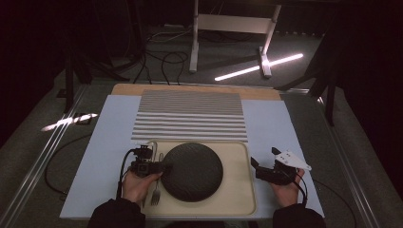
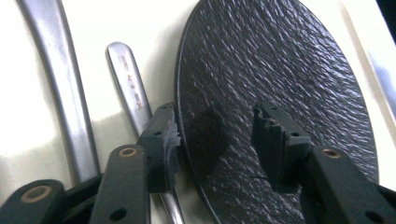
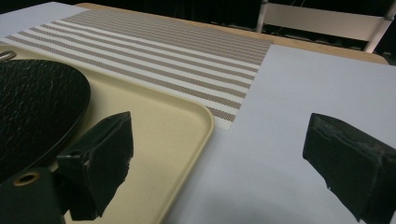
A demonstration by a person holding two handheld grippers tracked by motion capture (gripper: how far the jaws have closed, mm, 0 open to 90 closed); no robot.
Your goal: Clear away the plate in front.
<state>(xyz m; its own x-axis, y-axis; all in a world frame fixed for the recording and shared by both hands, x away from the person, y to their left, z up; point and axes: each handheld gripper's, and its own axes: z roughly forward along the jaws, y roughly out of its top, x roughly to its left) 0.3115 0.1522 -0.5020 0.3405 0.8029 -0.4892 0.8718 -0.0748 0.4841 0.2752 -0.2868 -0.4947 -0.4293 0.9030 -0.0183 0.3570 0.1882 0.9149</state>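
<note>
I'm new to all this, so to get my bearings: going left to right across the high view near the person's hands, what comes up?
Left gripper → black plate → bare part of the cream tray → right gripper.

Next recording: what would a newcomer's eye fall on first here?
Probably the round black textured plate, lying in the middle of the cream tray. The left gripper straddles the plate's left rim, with a fork on the tray beside it. Behind the tray lies a striped placemat; the right gripper hangs open over the pale mat.
</note>
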